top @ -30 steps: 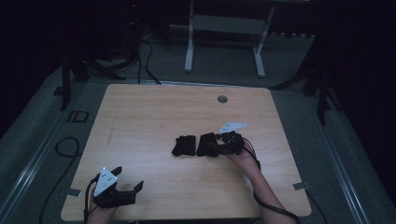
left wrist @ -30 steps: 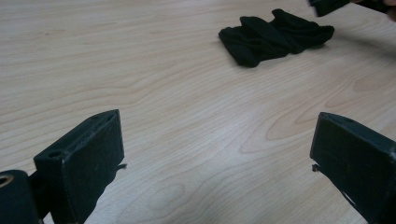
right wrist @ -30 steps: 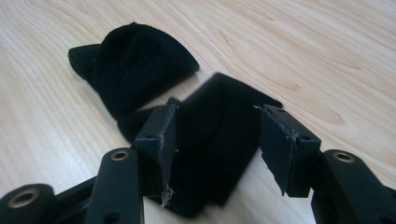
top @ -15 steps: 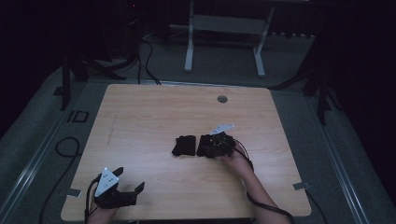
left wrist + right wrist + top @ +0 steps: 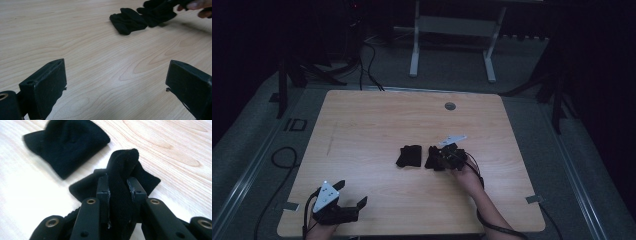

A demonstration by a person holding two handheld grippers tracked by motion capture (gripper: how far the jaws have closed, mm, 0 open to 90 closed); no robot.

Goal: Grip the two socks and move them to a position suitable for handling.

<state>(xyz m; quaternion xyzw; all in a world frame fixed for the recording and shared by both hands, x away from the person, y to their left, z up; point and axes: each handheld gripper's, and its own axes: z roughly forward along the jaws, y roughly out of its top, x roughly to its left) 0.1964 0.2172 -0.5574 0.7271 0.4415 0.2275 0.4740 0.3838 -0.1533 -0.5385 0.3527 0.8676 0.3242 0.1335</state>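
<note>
While my right gripper (image 5: 119,188) pinches one black sock (image 5: 122,170) near the table's (image 5: 362,130) middle, jaws just closed on it, my left gripper (image 5: 115,82) gapes empty at the near-left corner; next, I judge, lift it onto the other sock (image 5: 67,147).

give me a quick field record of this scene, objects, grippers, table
surface: wooden table
held item: black sock, bunched up between the right gripper jaws, which have just been closing
other item: second black sock, lying flat just beside it
left gripper: jaws wide apart, over bare wood at the near left corner
</note>
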